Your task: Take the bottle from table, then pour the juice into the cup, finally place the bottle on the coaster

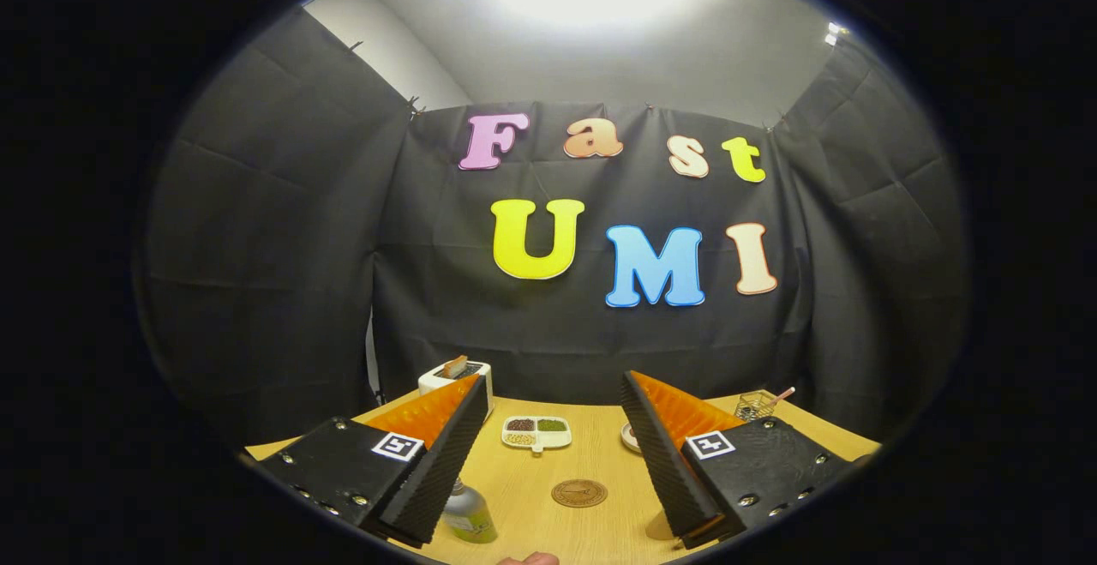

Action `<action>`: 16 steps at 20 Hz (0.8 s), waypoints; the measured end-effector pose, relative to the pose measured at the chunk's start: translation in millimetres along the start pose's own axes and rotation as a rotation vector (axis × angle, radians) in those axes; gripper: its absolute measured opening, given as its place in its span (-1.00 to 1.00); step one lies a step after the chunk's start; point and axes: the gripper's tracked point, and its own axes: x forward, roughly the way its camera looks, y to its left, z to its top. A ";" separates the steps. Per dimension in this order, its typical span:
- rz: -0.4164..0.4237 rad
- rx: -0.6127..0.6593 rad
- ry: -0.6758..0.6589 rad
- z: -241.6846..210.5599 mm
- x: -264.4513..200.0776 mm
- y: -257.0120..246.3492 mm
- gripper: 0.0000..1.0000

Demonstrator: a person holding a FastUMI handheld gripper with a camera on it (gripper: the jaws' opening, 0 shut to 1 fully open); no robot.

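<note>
at the very near edge of the table (600, 462), a fingertip (530, 559) of a person pokes into the gripper view, just short of the coaster (579, 493). the gripper (548, 453) hangs above the table with its fingers spread wide and nothing between them. taking the coaster as the landmark: it lies flat on the wood between the two fingers. the bottle (468, 513) stands to the left of the coaster and a little nearer the camera, upright, with its neck tucked behind the left finger, so it is beside that finger and not in the gap. beyond the coaster sits a divided snack tray (536, 432) with dark, green and pale fillings. further left and beyond is a toaster (456, 376) with a slice standing in it. right of the coaster and beyond it, a small plate (630, 437) peeks out from behind the right finger, and further off a clear cup (754, 405) holds a straw.

the task looks barely begun: the bottle is not yet grasped. the risk i judge is the left finger catching the bottle's neck as the gripper drops, tipping it, since the bottle sits off the gap's centre. the cup is also well apart and already crowded by the straw, so a pour could splash.
</note>
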 end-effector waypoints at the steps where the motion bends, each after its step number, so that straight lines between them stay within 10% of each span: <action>1: 0.000 0.002 0.001 -2.7 0.4 2.4 0.91; 16: 0.017 0.009 0.090 -82.9 19.0 65.5 0.91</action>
